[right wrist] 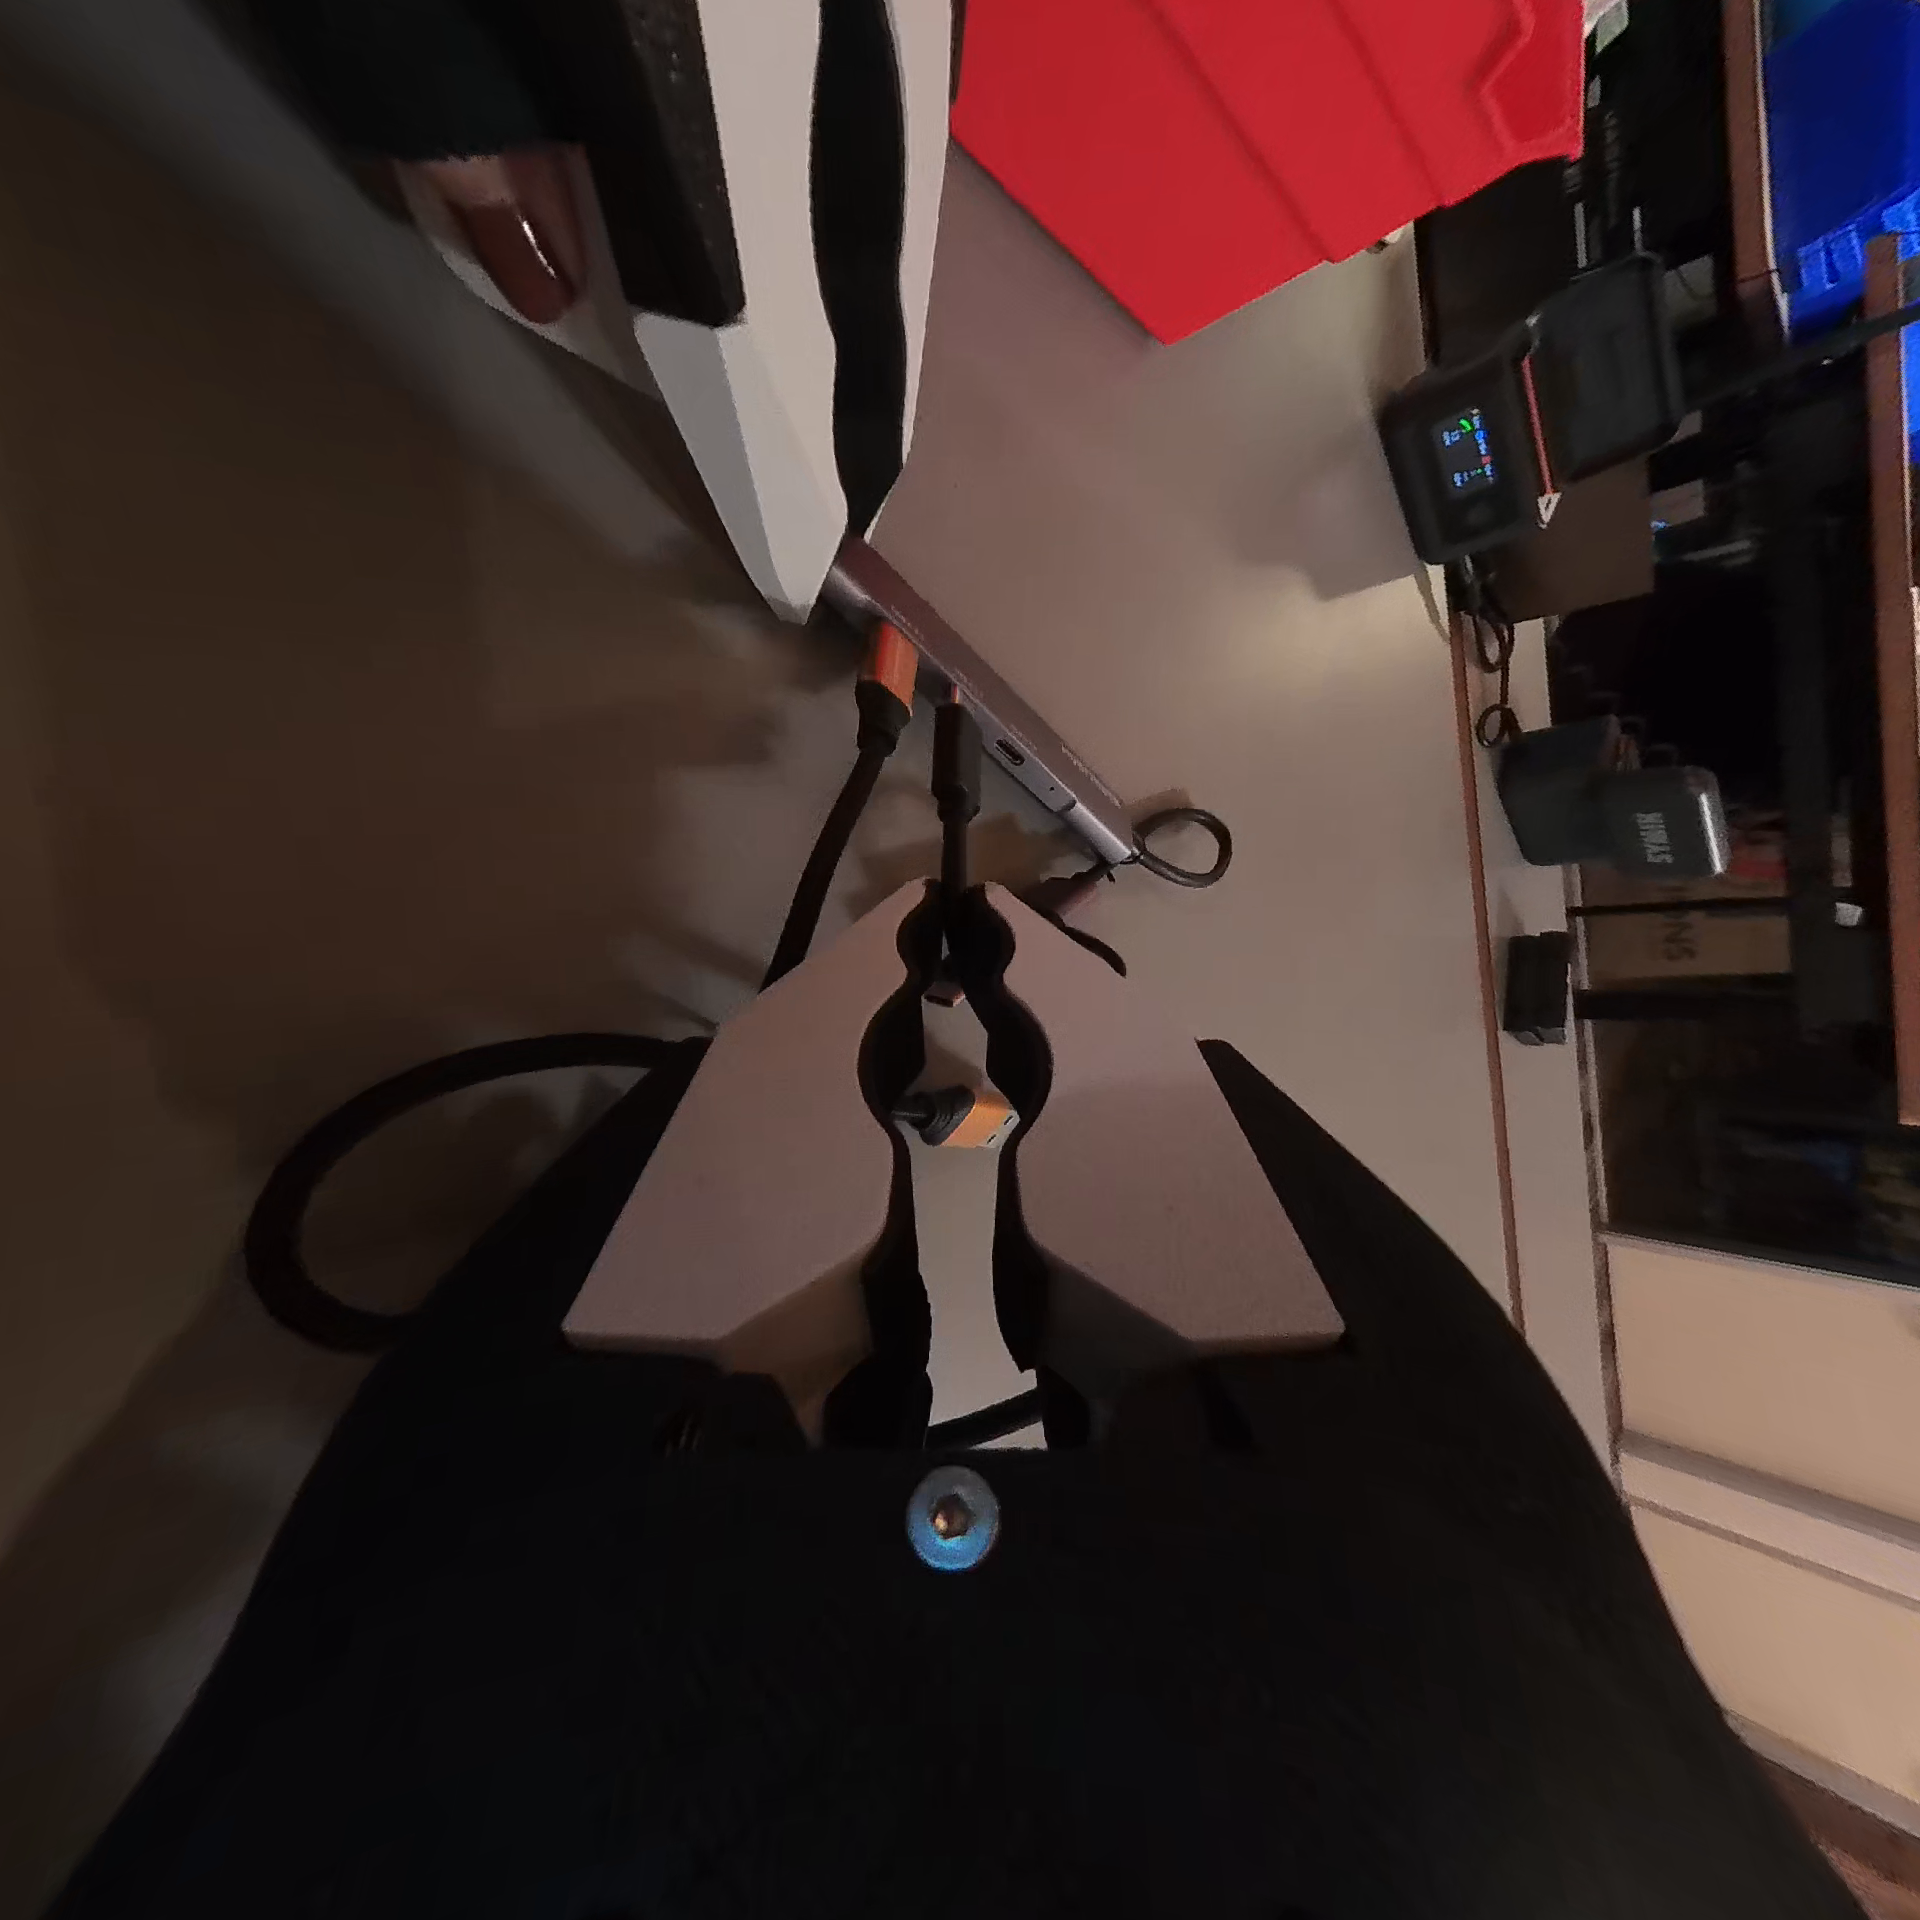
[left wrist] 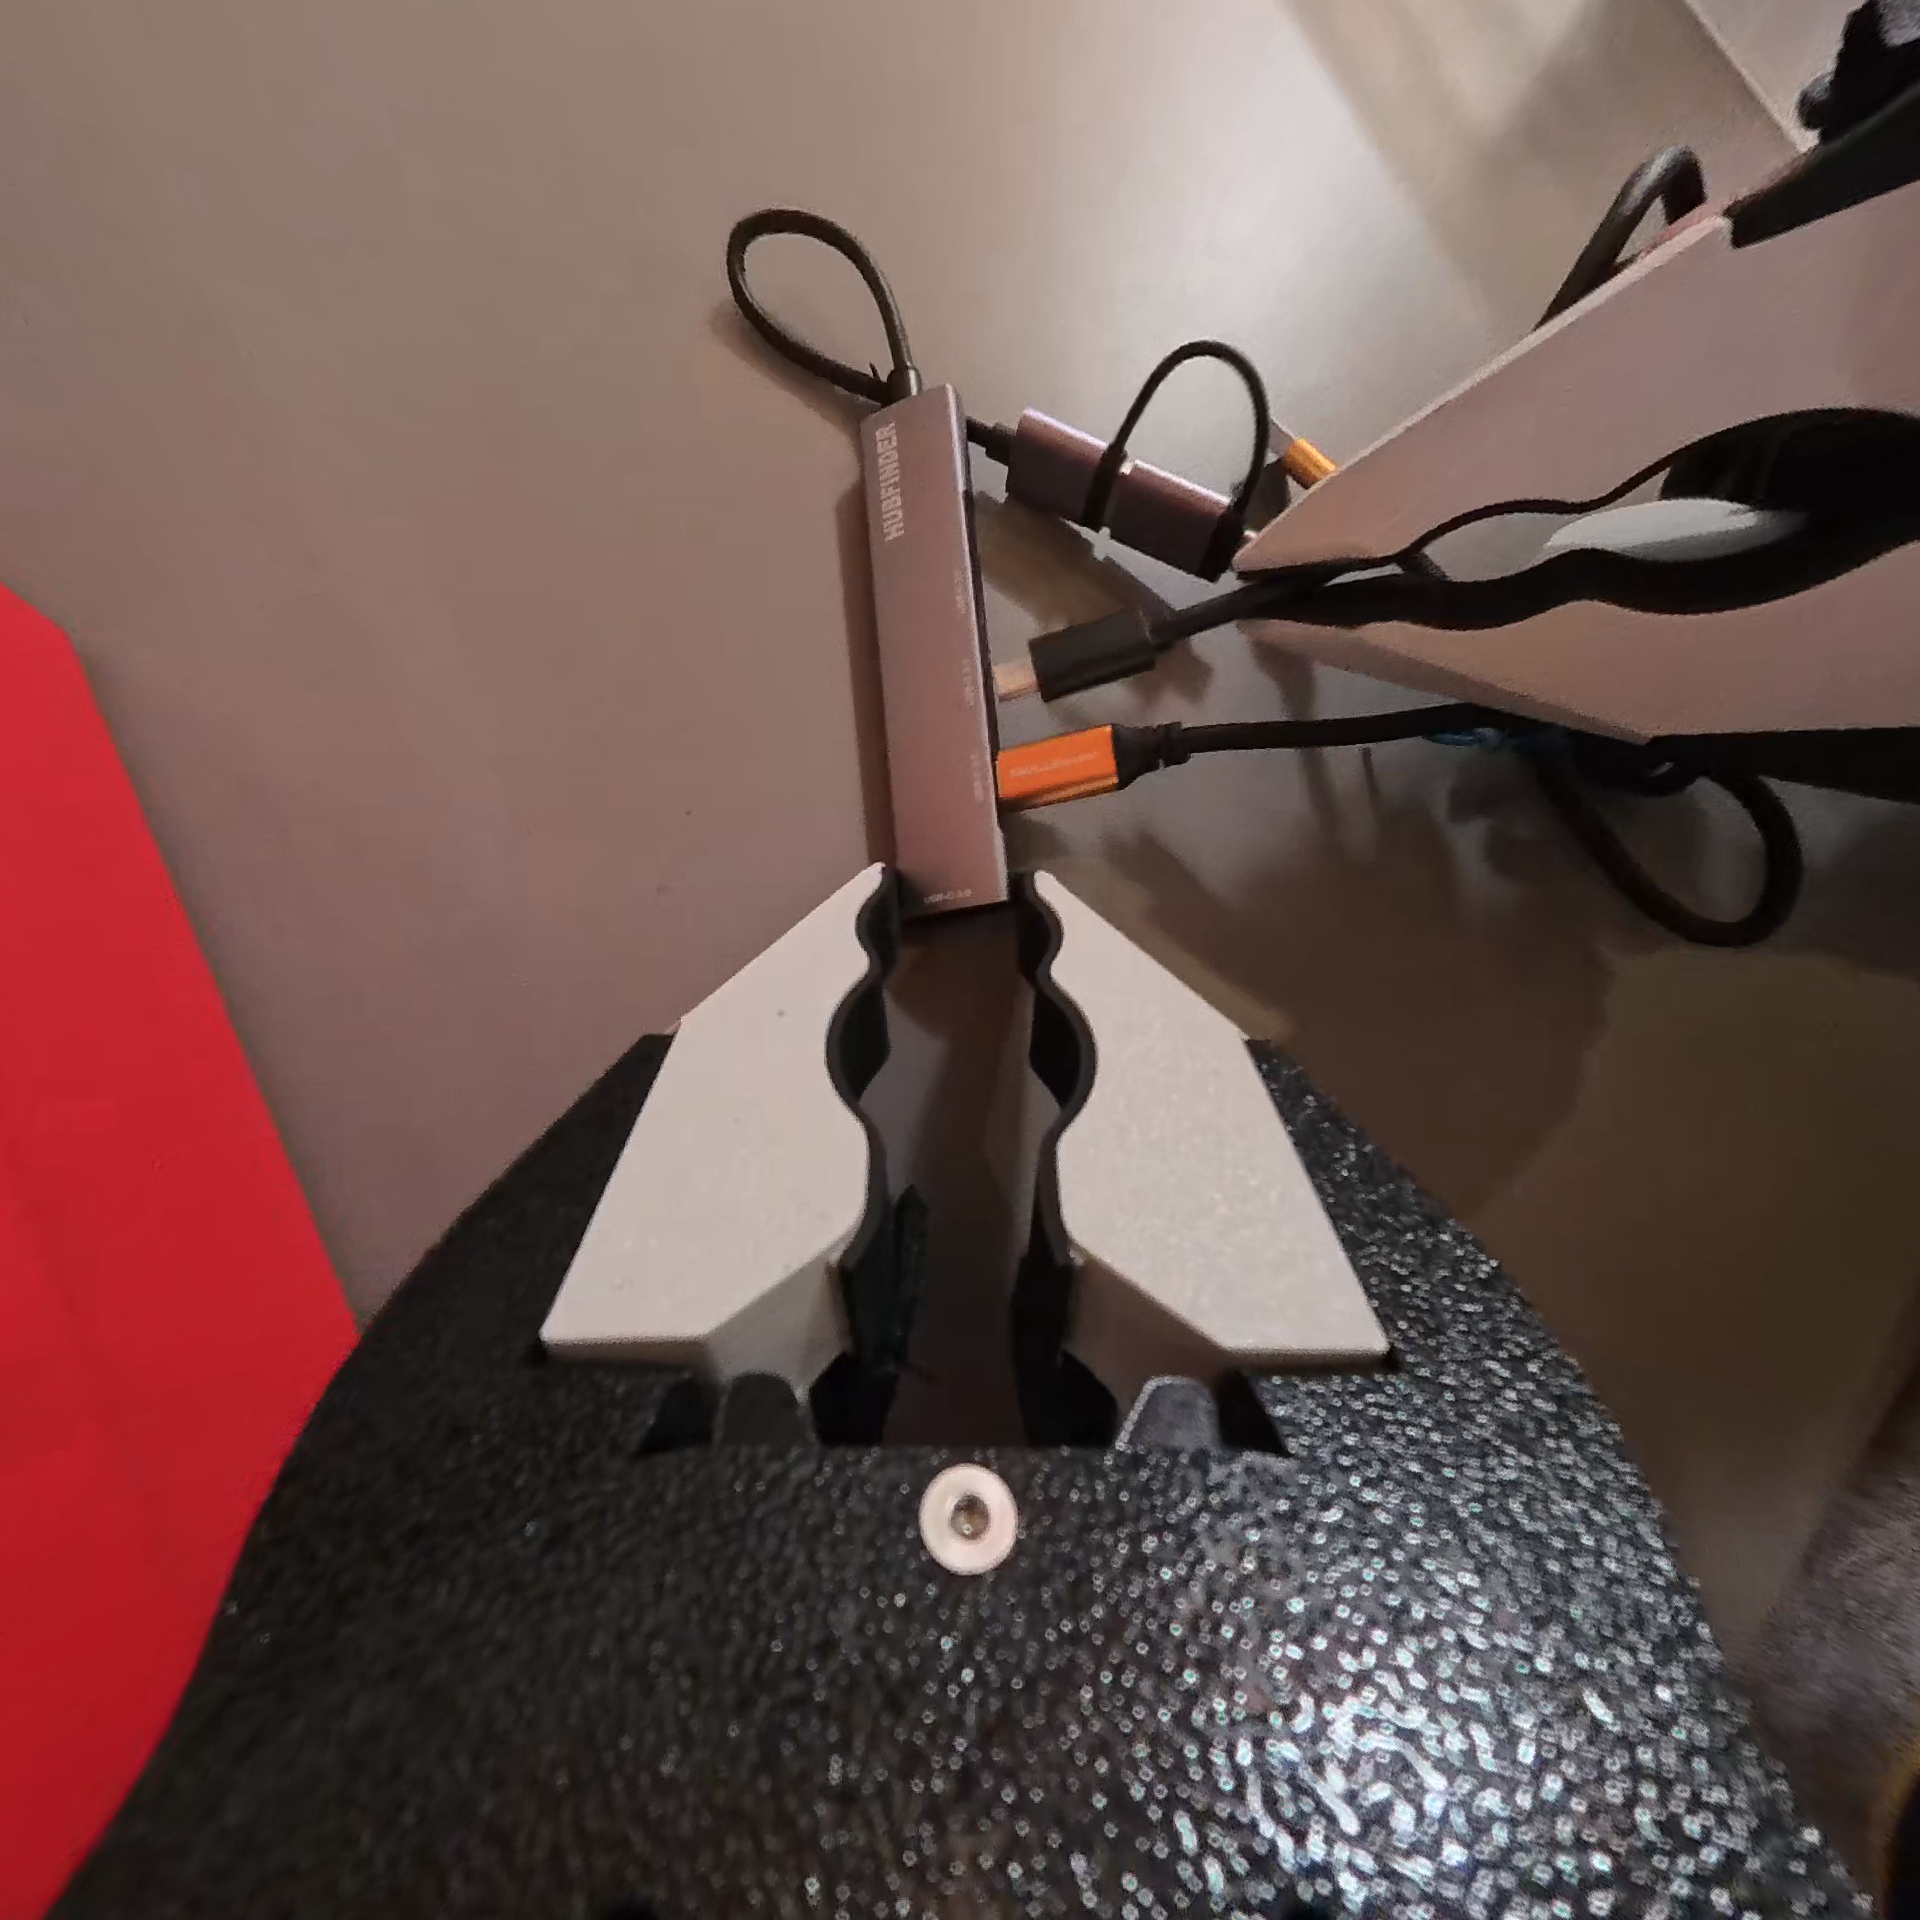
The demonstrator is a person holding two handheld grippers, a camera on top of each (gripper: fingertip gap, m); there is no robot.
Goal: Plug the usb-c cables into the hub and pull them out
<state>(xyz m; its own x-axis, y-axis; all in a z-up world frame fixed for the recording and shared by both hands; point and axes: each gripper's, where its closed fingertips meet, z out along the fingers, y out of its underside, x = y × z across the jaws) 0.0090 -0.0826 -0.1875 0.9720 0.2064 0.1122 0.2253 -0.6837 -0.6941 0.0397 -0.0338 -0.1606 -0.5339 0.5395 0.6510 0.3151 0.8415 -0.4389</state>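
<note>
At frame centre we clamp the hub (left wrist: 935, 665) in the left gripper (left wrist: 956, 904) for bracing, while the right gripper (right wrist: 961, 914) pinches the black cable (left wrist: 1101, 649) short of its port.

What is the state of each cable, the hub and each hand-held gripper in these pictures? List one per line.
Hub: lying on the table, near end held.
Orange-plug cable: plugged into the hub's side.
Black-plug cable: unplugged, metal tip showing, just off the hub.
Left hand-held gripper: shut on the hub's end.
Right hand-held gripper: shut on the black-plug cable.
</note>
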